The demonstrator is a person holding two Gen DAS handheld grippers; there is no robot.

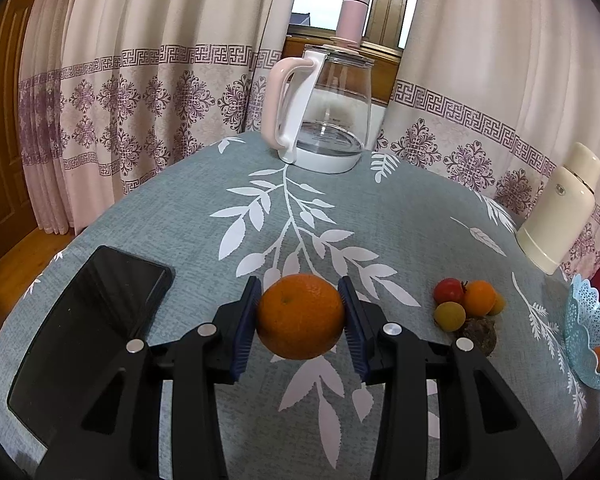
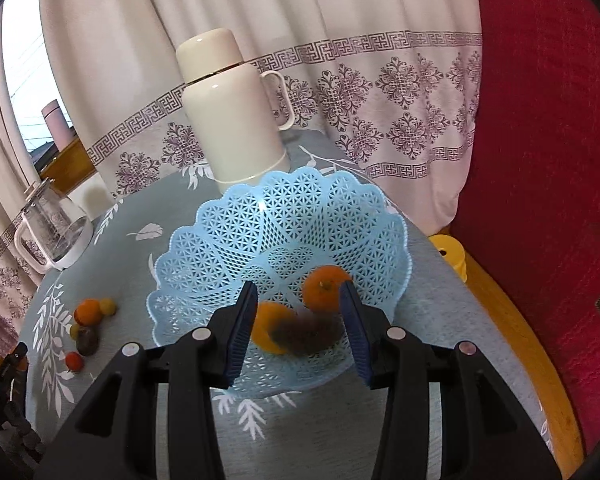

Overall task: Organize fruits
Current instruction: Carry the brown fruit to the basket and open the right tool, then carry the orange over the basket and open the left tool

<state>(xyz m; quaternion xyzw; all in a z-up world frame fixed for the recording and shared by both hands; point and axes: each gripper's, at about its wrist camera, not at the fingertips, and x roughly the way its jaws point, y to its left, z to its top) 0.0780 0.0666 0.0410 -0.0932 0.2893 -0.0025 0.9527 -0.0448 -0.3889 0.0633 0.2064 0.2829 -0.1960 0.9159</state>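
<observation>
The left gripper (image 1: 300, 300) clamps the orange (image 1: 300, 317) squarely between its pads; the right gripper (image 2: 298, 304) hangs open over the blue basket (image 2: 220, 236).

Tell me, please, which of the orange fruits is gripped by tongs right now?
The large orange between the left tongs; the small one sits in the loose pile, and two lie in the blue basket.
</observation>
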